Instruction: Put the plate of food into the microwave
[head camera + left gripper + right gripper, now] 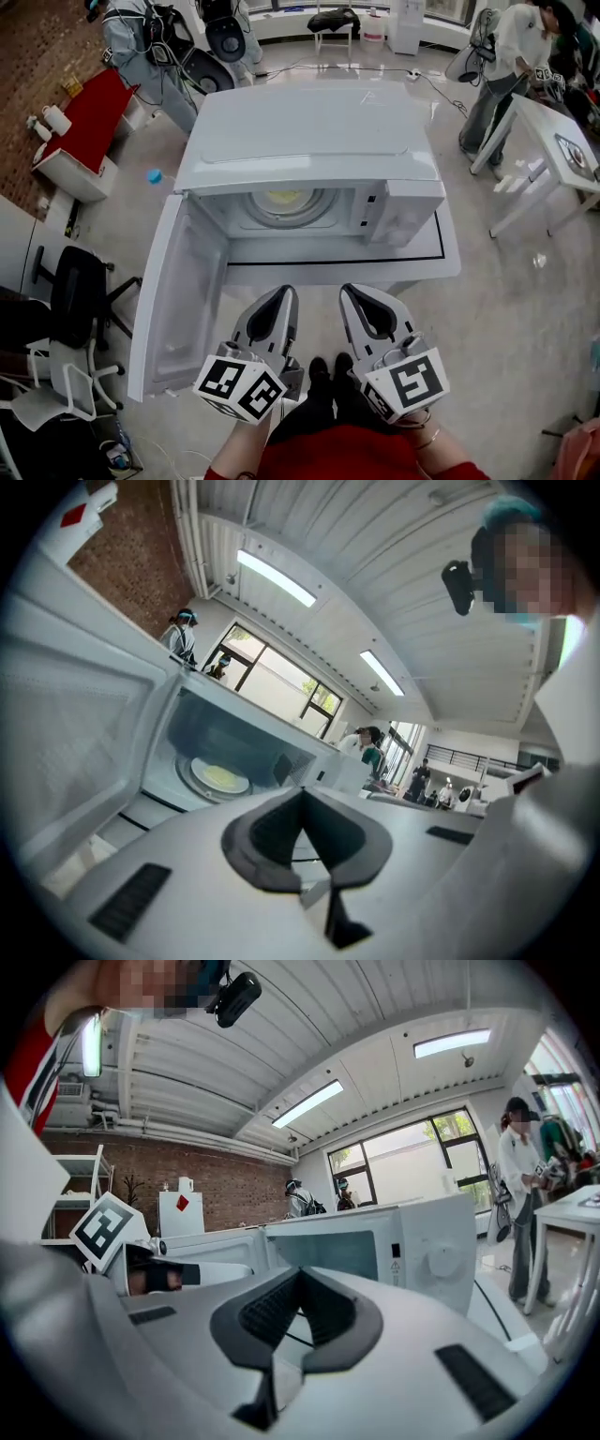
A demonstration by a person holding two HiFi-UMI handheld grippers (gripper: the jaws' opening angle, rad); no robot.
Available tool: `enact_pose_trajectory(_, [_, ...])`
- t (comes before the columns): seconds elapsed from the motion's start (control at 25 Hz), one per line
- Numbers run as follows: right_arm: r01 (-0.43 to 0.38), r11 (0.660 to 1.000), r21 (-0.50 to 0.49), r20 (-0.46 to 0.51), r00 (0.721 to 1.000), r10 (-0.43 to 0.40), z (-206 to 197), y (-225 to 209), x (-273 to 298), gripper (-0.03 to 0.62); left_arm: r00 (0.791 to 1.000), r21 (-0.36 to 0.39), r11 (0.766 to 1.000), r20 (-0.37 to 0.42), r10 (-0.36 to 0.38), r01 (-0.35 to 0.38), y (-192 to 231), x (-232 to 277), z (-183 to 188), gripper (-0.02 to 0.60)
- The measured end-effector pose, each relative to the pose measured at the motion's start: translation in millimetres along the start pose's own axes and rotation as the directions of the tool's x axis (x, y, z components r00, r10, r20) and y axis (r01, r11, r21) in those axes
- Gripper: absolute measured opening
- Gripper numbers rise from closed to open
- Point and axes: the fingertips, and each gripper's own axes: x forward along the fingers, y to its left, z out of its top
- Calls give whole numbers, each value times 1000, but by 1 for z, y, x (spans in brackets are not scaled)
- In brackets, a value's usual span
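Observation:
A white microwave [309, 141] stands on a white table with its door [178, 291] swung open to the left. Inside, on the turntable, sits a plate of yellowish food [286, 200], seen too in the left gripper view as the plate [221, 778]. My left gripper [284, 292] and right gripper [349, 291] hover side by side in front of the table's near edge, both shut with nothing between the jaws. In the left gripper view the left gripper [302, 797] points into the open cavity. The right gripper [298, 1274] faces the microwave's control panel [441, 1258].
The table's front edge [347, 272] lies just beyond the fingertips. An office chair [80, 291] stands at the left, and a red-topped bench [89, 117] beyond it. A second white table [558, 150] and a standing person [511, 56] are at the right.

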Motion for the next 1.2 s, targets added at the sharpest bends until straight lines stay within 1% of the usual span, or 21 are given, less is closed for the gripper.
enact_pose_trajectory(0.08, [-1,1000,-18,0,1000,1,2,1,-12,14,1000,54,999,0,-2,2,-10,-10,1,9])
enact_pose_trajectory(0.16, [4,1000,-27,3,1000,-4,2,0,-21,14,1000,87,996,5,-4,3,-16,-16,3,9])
enact_pose_trajectory(0.28, [21,999,-41,10,1000,-20,4,-1,-27,14,1000,122,992,12,-2,0,-20,-18,6,8])
enact_pose_trajectory(0.4, [36,998,-52,9,999,-35,10,-2,-27,14,1000,142,990,21,-6,3,-24,-18,12,8])
enact_pose_trajectory(0.52, [23,998,-57,12,1000,-22,5,1,-26,14,1000,146,989,28,-6,2,-28,-16,14,9])
enact_pose_trajectory(0.68, [24,998,-52,2,1000,-24,2,1,-25,14,1000,129,992,24,-1,-2,-29,-16,11,8])
enact_pose_trajectory(1.2, [29,997,-77,9,1000,-29,8,1,-25,14,999,111,993,42,24,-29,-26,-26,12,8])
